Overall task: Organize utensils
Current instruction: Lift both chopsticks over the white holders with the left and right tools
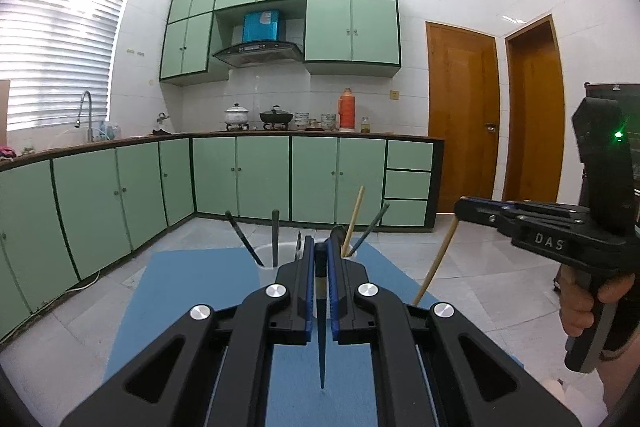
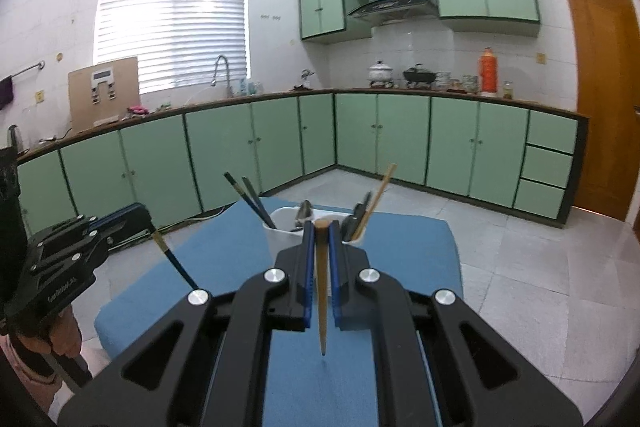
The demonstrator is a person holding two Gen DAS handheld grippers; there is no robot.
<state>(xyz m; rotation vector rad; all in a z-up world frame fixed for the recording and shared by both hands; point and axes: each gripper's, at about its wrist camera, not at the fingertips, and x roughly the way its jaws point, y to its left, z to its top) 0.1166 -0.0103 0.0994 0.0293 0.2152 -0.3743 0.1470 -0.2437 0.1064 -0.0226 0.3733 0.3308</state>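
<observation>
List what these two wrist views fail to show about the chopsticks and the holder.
- Holder: its middle is hidden behind the right tongs in the right wrist view, so the compartment count is unclear.
- Dark chopstick: its top end is hidden between the left tongs in the left wrist view.
- Spoon: its lower part is hidden inside the holder.
- Bamboo chopstick: its markings are too small to read.

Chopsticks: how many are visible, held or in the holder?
6: dark chopstick in left gripper, tan chopstick in right gripper, four standing in white holder; others may be hidden.
</observation>
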